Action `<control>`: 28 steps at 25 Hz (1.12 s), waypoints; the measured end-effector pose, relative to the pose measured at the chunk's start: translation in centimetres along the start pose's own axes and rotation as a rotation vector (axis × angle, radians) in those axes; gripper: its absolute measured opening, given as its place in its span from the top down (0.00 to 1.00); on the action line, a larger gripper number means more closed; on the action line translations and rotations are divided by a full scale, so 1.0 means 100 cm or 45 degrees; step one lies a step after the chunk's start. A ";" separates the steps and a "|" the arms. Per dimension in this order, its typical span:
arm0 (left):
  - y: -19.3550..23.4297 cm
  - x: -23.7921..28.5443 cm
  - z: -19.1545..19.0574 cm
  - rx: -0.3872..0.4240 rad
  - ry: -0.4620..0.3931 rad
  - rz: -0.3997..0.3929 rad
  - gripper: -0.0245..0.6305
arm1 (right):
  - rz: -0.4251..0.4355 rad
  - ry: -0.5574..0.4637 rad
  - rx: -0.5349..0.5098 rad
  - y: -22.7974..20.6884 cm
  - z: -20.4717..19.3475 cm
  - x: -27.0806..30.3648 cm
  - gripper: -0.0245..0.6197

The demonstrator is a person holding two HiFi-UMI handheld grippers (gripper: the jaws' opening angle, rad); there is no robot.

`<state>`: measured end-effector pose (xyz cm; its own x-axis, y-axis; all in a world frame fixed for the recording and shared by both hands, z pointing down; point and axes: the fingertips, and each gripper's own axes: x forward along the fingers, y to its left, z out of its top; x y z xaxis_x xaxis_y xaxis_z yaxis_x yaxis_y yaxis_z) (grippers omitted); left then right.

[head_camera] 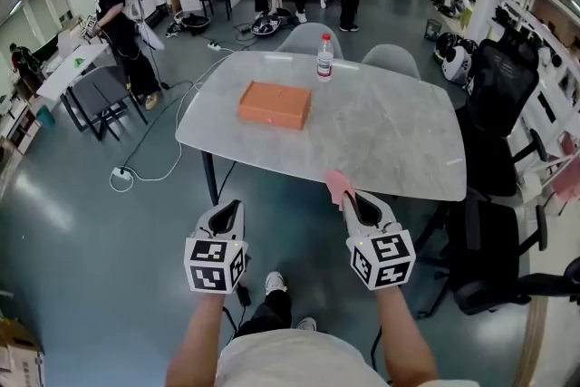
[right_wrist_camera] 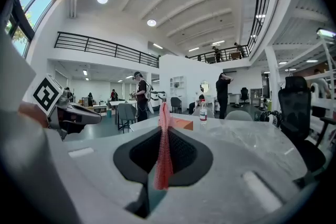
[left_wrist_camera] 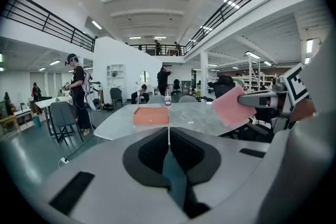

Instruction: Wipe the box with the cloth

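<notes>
An orange box (head_camera: 275, 104) lies flat on the grey marble table (head_camera: 381, 140), left of its middle; it also shows as the box (left_wrist_camera: 151, 115) in the left gripper view and the box (right_wrist_camera: 180, 124) in the right gripper view. My right gripper (head_camera: 347, 197) is shut on a pink cloth (head_camera: 338, 186), held in the air just short of the table's near edge. The cloth (right_wrist_camera: 164, 145) stands pinched between its jaws. My left gripper (head_camera: 232, 211) is shut with nothing in it, level with the right one and short of the table.
A water bottle (head_camera: 324, 57) stands on the table's far side, behind the box. Grey chairs sit beyond the table, black office chairs (head_camera: 498, 95) to its right. People (head_camera: 118, 23) stand and sit at the back. Cables lie on the floor at left.
</notes>
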<state>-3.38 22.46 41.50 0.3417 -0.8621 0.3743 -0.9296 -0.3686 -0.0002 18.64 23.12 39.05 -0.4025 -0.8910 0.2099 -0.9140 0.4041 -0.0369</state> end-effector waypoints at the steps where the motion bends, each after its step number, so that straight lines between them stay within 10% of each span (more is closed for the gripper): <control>1: 0.002 0.006 0.001 -0.001 0.006 -0.004 0.94 | 0.003 -0.001 -0.002 -0.002 0.001 0.005 0.93; 28: 0.121 0.195 0.068 -0.019 0.037 -0.145 0.94 | -0.011 0.088 -0.111 -0.039 0.040 0.212 0.93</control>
<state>-7.07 -1.16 42.50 0.4414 -0.8042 0.3980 -0.8869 -0.4584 0.0574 13.49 1.80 39.72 -0.3872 -0.8795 0.2767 -0.9082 0.4155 0.0496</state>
